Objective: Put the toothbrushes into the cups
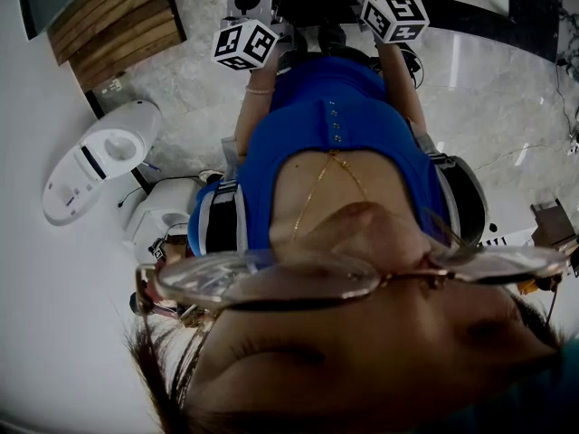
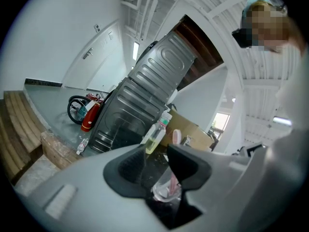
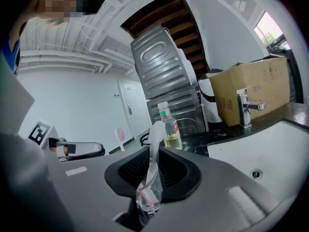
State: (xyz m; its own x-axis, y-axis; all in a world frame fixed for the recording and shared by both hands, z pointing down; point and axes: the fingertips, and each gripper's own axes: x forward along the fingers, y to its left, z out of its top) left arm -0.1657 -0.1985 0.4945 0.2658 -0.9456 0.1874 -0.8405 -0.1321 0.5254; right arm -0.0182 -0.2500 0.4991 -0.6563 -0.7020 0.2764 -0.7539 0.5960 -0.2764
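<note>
In the left gripper view my left gripper (image 2: 157, 151) is shut on a clear plastic cup (image 2: 166, 190), low between its jaws. A pink toothbrush (image 2: 176, 137) stands upright in that cup. In the right gripper view my right gripper (image 3: 153, 156) has its jaws close together, shut on another clear cup (image 3: 147, 197). A white toothbrush (image 3: 155, 129) rises from this cup. The left gripper with its pink toothbrush (image 3: 119, 138) also shows at that view's left. The head view shows only the two marker cubes (image 1: 244, 43) (image 1: 394, 14), not the jaws.
A small bottle of yellow liquid (image 3: 170, 129) stands on a black counter (image 3: 212, 137) ahead of both grippers. At the right are a chrome tap (image 3: 247, 105), a white basin (image 3: 256, 156) and a cardboard box (image 3: 251, 86). Behind is a grey metal appliance (image 3: 164, 66). A toilet (image 1: 99, 156) is on the floor.
</note>
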